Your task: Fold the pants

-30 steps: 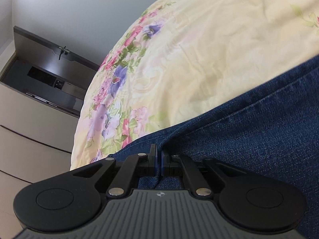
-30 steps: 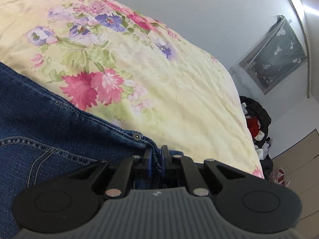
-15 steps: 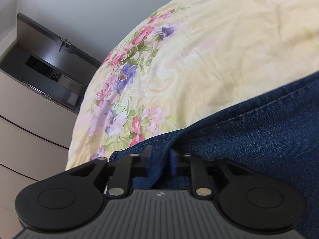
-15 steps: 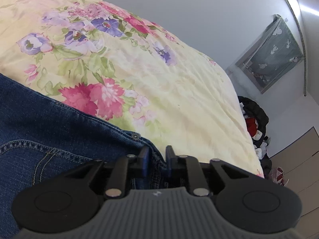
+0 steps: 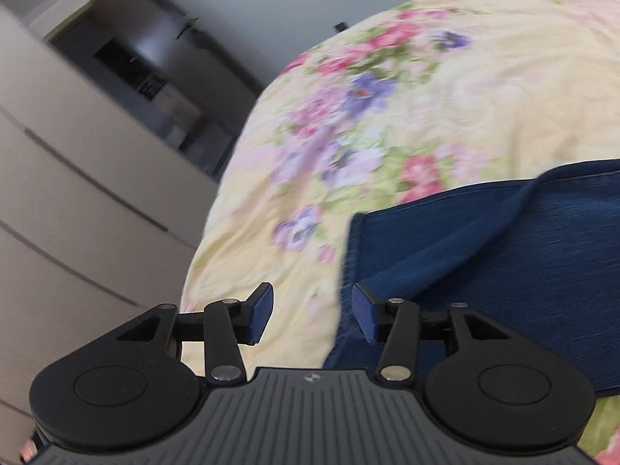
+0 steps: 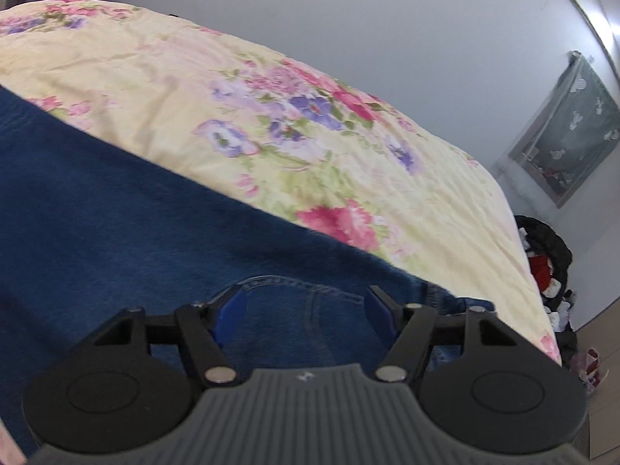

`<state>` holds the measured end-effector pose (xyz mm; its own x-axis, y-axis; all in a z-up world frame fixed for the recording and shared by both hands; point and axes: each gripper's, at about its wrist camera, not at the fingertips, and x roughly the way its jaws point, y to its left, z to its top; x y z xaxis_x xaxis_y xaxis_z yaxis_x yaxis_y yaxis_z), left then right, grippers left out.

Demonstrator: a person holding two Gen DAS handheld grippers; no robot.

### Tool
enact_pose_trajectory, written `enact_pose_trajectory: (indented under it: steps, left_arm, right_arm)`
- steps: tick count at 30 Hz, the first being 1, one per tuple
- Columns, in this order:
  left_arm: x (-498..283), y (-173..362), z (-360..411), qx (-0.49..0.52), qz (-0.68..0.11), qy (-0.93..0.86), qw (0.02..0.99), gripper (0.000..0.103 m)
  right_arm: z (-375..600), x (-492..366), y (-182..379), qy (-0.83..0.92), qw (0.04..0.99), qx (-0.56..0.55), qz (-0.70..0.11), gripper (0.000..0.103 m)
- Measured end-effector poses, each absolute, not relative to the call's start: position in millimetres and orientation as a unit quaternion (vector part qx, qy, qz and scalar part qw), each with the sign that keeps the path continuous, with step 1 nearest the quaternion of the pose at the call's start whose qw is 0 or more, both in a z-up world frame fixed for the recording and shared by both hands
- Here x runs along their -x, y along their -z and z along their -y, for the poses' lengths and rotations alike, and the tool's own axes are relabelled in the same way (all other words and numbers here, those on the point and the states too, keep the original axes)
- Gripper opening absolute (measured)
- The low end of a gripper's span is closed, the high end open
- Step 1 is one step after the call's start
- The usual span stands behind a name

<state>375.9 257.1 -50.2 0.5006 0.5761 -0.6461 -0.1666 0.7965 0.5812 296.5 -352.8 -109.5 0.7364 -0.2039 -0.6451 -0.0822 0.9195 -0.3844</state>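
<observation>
Denim lies just beyond both tools: the pants (image 5: 503, 255) are spread on the floral bedspread (image 5: 445, 116) near its front edge, and both grippers have let them go. The left gripper (image 5: 310, 314) has just been opening and its blue pads now stand apart over bare bedspread, with only the hem corner of the pants reaching toward the right-hand pad; nothing is pinched between them. The right gripper (image 6: 304, 316) has likewise just been spreading and stands released above the stitched pocket area of the pants (image 6: 155, 213), the cloth below it rather than clamped, as far as the blurred view lets me judge. The step in hand looks like a release after laying a fold, and doing it well probably means lifting both tools straight clear so the pads do not drag the top layer, then checking that the hem sits square before choosing new grip points. A raised ridge runs across the denim in the left view, so the fold may want smoothing. Farther off, pale drawers (image 5: 77, 193) and a dark niche (image 5: 155, 77) stand left of the bed, while a heap of clothes (image 6: 546, 263) and a curtained window (image 6: 569, 131) lie beyond its far right corner. None of these blocks the work; the bedspread around the pants is free.
</observation>
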Motion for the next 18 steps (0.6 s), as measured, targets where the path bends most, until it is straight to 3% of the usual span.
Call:
enact_pose_trajectory:
  steps: [3,7,11,18]
  left_arm:
    - [-357,48,-278,-0.148,-0.460,-0.148,0.863,0.049]
    - [-350,70,-281,-0.125,-0.475,-0.118,0.863,0.035]
    - [-363,95,-293,-0.103,-0.477,-0.129,0.863,0.035]
    - [-407,91,-328,-0.059,-0.409,-0.216,0.885,0.032]
  right_arm:
    - [328,-286,115,0.011,0.909,0.199,-0.366,0.064]
    - [317,-284,119,0.011,0.912,0.176,-0.371,0.062]
    - [316,-292,124,0.027,0.911,0.153,-0.382,0.048]
    - [308,-293,128,0.042,0.909,0.164,-0.381,0.048]
